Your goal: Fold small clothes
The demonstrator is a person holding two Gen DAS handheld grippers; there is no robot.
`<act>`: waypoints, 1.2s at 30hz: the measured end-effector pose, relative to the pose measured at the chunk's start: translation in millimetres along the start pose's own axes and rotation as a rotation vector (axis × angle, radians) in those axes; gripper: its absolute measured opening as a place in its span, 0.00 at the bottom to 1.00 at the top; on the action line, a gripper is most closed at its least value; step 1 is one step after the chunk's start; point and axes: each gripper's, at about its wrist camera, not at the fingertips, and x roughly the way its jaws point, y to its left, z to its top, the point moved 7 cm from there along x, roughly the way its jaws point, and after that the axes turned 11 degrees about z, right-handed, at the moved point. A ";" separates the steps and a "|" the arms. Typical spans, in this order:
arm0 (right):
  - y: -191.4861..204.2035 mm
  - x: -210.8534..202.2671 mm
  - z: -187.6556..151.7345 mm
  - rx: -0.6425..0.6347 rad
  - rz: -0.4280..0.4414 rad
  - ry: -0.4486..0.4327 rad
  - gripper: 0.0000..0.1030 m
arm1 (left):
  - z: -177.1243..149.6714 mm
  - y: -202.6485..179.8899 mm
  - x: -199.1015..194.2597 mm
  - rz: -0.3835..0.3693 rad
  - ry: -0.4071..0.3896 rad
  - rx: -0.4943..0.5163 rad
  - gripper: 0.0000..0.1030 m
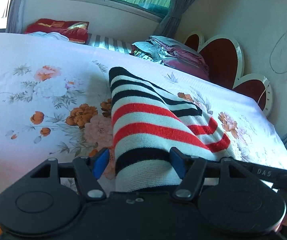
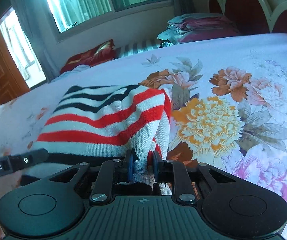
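Observation:
A small knitted garment with white, red and black stripes [image 1: 153,120] lies on the floral bedsheet [image 1: 43,92]. My left gripper [image 1: 138,160] has its blue pads wide apart; a fold of the garment lies between them, touching the right pad only. My right gripper [image 2: 143,166] is shut on a bunched white edge of the same garment [image 2: 107,116], lifting it slightly off the sheet. The left gripper's black body [image 2: 23,160] shows at the left of the right wrist view.
A stack of folded maroon and grey bedding [image 1: 173,54] sits at the far edge of the bed. A red pillow [image 1: 63,28] lies by the window wall. A red heart-shaped headboard [image 1: 223,60] stands at the right. The floral sheet [image 2: 243,100] spreads wide to the right.

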 end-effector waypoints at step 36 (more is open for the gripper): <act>4.4 -47.1 -20.8 -0.009 0.029 0.057 0.19 | 6.1 -13.1 0.8 -0.007 0.010 0.081 0.64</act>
